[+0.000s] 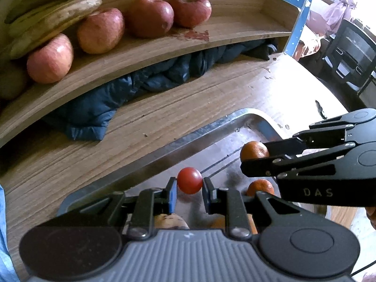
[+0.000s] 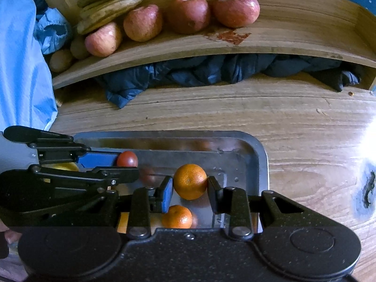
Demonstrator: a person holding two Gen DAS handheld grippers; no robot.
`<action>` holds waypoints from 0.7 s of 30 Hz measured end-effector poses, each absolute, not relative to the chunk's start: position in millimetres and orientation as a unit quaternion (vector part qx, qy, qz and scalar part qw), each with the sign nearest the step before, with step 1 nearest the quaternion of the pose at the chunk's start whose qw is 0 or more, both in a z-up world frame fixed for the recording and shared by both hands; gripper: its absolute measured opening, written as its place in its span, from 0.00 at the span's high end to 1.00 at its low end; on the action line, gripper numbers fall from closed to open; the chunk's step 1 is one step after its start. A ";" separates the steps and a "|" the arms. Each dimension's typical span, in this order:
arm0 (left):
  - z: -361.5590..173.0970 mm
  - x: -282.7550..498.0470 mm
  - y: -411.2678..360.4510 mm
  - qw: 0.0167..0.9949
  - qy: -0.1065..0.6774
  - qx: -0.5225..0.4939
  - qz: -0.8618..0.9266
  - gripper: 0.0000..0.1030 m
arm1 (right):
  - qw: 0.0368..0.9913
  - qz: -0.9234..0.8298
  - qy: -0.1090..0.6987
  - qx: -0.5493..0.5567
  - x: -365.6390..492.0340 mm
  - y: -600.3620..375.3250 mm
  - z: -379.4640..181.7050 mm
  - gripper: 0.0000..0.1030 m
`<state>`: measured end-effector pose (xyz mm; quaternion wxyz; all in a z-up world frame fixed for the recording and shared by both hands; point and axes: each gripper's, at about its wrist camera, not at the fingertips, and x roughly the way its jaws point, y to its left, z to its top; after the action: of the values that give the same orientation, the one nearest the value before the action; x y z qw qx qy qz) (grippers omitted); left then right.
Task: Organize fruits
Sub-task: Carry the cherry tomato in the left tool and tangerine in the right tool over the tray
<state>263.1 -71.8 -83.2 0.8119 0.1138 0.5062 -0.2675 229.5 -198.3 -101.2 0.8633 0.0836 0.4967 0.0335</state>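
My left gripper [image 1: 189, 184] is shut on a small red tomato [image 1: 189, 180], held above the metal tray [image 1: 164, 145]. In the right wrist view the same tomato [image 2: 127, 159] shows between the left gripper's [image 2: 128, 162] pads. My right gripper [image 2: 190, 186] is shut on an orange mandarin [image 2: 189, 181], also over the tray [image 2: 262, 155]. From the left wrist view that mandarin [image 1: 252, 150] sits in the right gripper [image 1: 255, 155]. A second mandarin [image 2: 176, 216] lies in the tray below. On the wooden shelf [image 2: 293, 30] rest several red apples [image 2: 188, 13] and bananas [image 2: 110, 2].
A dark blue cloth [image 2: 211, 70] is bunched under the shelf on the wooden table [image 2: 293, 122]. Light blue fabric [image 2: 21, 58] hangs at the left. Kiwis [image 2: 60, 60] lie at the shelf's left end. A yellowish fruit [image 1: 170, 221] lies in the tray under my left gripper.
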 end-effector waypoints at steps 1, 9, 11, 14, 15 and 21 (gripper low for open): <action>-83.5 263.1 -72.6 0.811 0.507 0.115 -0.268 0.76 | 0.863 0.032 0.497 0.085 228.8 -198.9 -101.4 0.68; -87.5 264.4 -79.1 0.807 0.510 0.119 -0.273 0.76 | 0.862 0.025 0.498 0.089 226.2 -204.1 -102.5 0.68; -88.3 264.5 -81.0 0.806 0.511 0.120 -0.275 0.76 | 0.862 0.022 0.498 0.090 225.7 -205.2 -102.4 0.68; -89.1 263.9 -85.1 0.804 0.511 0.122 -0.279 0.76 | 0.862 0.018 0.498 0.092 224.1 -207.7 -102.5 0.68; -89.4 263.9 -86.3 0.803 0.511 0.123 -0.281 0.76 | 0.862 0.016 0.497 0.092 223.4 -208.5 -102.5 0.68; -90.4 262.2 -95.1 0.797 0.512 0.128 -0.294 0.76 | 0.863 0.005 0.496 0.097 216.2 -213.1 -101.2 0.68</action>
<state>262.2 -95.1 -90.4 0.7968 0.1278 0.5125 -0.2935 216.2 -213.1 -101.2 0.8628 0.0972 0.4962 0.0052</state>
